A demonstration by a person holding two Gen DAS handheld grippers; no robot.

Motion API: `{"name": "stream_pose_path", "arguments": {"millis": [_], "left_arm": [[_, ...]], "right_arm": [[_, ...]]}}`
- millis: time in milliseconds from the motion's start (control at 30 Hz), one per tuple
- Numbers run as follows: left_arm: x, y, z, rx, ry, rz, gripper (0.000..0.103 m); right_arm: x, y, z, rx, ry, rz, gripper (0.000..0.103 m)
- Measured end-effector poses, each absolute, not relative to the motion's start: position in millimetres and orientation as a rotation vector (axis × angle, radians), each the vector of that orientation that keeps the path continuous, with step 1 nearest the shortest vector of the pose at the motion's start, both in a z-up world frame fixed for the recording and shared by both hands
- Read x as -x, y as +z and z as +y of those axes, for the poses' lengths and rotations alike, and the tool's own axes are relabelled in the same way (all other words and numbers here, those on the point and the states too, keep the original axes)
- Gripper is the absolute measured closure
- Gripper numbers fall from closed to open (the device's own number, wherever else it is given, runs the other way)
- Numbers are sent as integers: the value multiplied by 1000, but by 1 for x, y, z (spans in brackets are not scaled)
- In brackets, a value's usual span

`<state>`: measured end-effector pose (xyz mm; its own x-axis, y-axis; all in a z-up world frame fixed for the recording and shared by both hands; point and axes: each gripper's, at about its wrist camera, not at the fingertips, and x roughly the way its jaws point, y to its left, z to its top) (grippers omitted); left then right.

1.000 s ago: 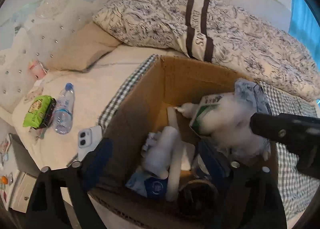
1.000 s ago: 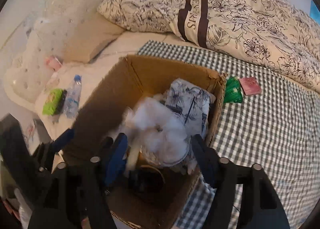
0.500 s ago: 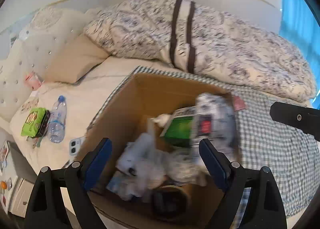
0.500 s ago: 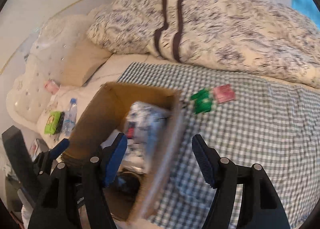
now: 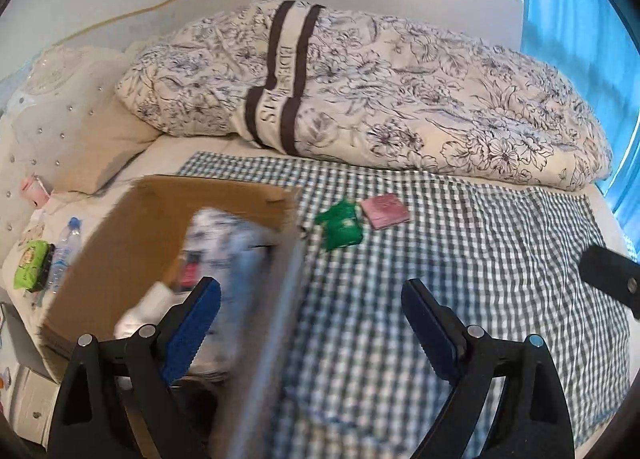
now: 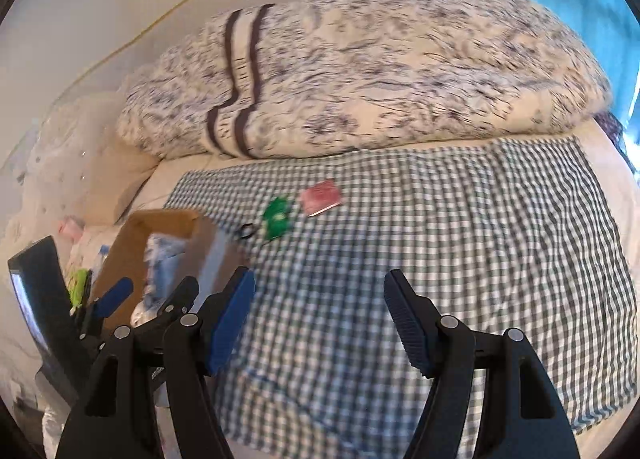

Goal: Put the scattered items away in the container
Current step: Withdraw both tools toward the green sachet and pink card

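Cardboard, brown and open-topped, forms the container box (image 5: pixel 168 227); it now sits at the frame's left in both views, having filled the centre a second ago. Both grippers have swung away from it over the green-and-white checked cloth (image 5: pixel 460 259). Left gripper (image 5: pixel 310 323) and right gripper (image 6: pixel 320 311): jaws spread wide, nothing held. Next targets are probably the crinkled green soft packet (image 5: pixel 340 225) and flat pink square sachet (image 5: pixel 386 211), lying just beside each other near the box's far right corner.
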<state>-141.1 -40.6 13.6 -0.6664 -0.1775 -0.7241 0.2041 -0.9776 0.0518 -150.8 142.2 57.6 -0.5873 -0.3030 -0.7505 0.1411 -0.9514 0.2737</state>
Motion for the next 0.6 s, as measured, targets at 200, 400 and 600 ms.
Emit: {"name": "stream_pose_path", "arguments": {"millis": [200, 400, 600], "left_arm": [[200, -28, -11, -1206, -2624, 64, 9], [260, -75, 7, -1258, -2583, -17, 9], [299, -107, -3, -1294, -2582, 5, 9]], "right_arm": [[182, 24, 177, -1348, -2574, -329, 36], [225, -24, 187, -1469, -2519, -279, 36], [278, -57, 180, -1524, -2473, -241, 36]]}}
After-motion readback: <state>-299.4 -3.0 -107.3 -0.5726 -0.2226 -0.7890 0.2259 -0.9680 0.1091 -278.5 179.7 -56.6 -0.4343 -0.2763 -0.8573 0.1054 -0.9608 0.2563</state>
